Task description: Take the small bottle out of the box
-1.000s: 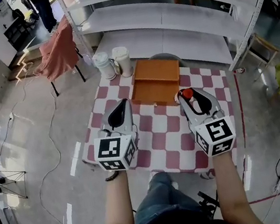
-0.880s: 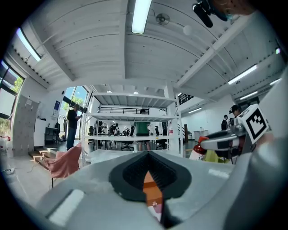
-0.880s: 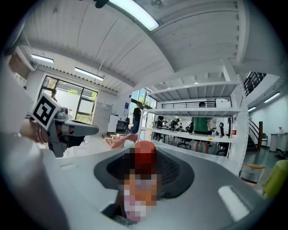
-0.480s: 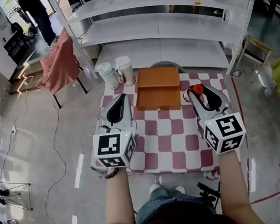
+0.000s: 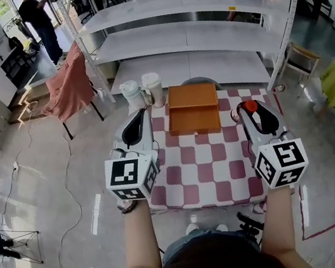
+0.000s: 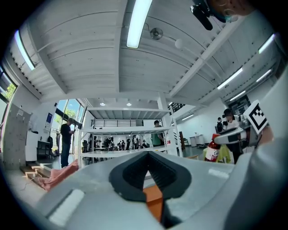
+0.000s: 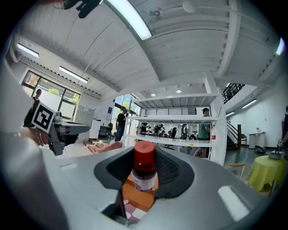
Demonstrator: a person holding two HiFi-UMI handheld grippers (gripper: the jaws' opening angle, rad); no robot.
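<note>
Open workshop, checkered bench [image 5: 206, 169]. Small bottle [image 7: 145, 176] out of box [image 5: 193, 108], upright over bench's right edge. Right gripper [image 5: 250, 113] jaws clamp its body under red cap [image 7: 144, 152]. Likely light, rigid, slick; mid-body grip suits. Left gripper [image 5: 135, 124] jaws together, empty.

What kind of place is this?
Probably a big workshop or lab hall, not a house. It has tall white metal shelves, long strip lights on a bare ceiling, and one small checkered table.
</note>
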